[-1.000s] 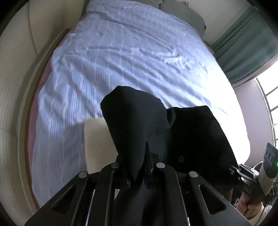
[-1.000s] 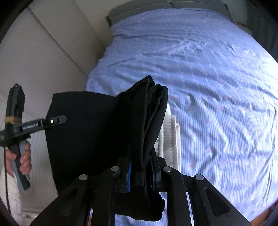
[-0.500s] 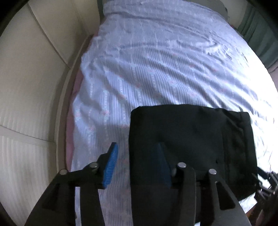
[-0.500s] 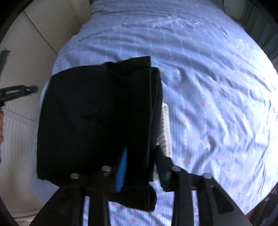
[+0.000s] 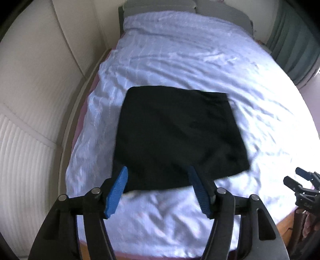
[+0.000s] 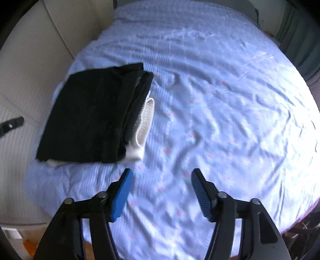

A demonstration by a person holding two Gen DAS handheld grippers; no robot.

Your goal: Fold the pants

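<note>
The black pants lie folded into a flat rectangle on the blue bedsheet. In the right wrist view the pants rest on top of a folded white garment that sticks out at their right edge. My left gripper is open and empty, just short of the pants' near edge. My right gripper is open and empty over bare sheet, to the right of and nearer than the pants. The right gripper also shows at the right edge of the left wrist view.
A cream padded wall runs along the bed's left side. Grey pillows lie at the head of the bed. A green curtain hangs at the far right. The bed's wooden edge is near me.
Both grippers were shut on the folded pants and held them up. They lowered the pants onto the white garment, opened, and pulled back toward me.
</note>
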